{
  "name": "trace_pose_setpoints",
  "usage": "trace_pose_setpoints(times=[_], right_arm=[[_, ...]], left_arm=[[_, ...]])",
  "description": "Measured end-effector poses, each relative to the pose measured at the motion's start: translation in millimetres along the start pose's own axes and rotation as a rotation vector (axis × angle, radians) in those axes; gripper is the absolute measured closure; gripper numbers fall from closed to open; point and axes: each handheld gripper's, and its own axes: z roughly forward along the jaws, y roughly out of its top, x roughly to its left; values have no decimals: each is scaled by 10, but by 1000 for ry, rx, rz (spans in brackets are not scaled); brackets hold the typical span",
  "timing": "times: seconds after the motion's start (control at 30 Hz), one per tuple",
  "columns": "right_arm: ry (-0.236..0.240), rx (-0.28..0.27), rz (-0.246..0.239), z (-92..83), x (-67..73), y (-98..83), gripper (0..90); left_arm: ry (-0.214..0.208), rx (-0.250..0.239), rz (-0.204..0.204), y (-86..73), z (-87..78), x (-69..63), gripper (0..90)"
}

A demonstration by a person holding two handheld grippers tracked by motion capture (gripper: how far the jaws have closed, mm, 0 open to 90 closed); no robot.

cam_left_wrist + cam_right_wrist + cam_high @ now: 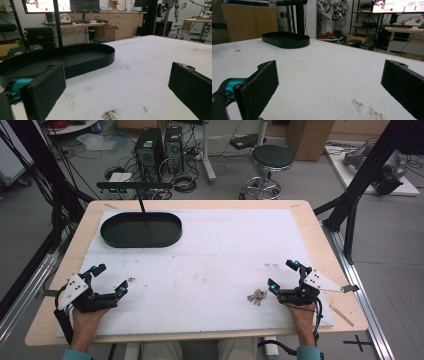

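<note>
Bunch of keys (257,296) lies on the white mat (210,265), just left of the right gripper (285,275), whose jaws stand wide and empty. Likely light, hard, loose and jangly; best pinched at the ring. Left gripper (110,279) also gapes empty. Black tray (141,229) sits well apart, path unobstructed.

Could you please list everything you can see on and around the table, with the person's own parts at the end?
keys: one bunch, silvery, on the white mat just left of the right gripper, apart from it
tray: one, black, oval, far left of the mat
mat: one, white, stained, covering the table
table: one, light wood
stool: one, black seat, on the floor beyond
left gripper: one, black, open
right gripper: one, black, open
</note>
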Motion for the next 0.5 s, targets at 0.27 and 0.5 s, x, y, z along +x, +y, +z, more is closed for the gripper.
trace_pose_setpoints(times=[0.27, 0.5], right_arm=[[0, 1, -3, 0, 0, 1, 5], [-5, 0, -15, 2, 7, 0, 5]], left_arm=[[3, 0, -2, 0, -1, -1, 17], [2, 2, -2, 0, -1, 3, 17]])
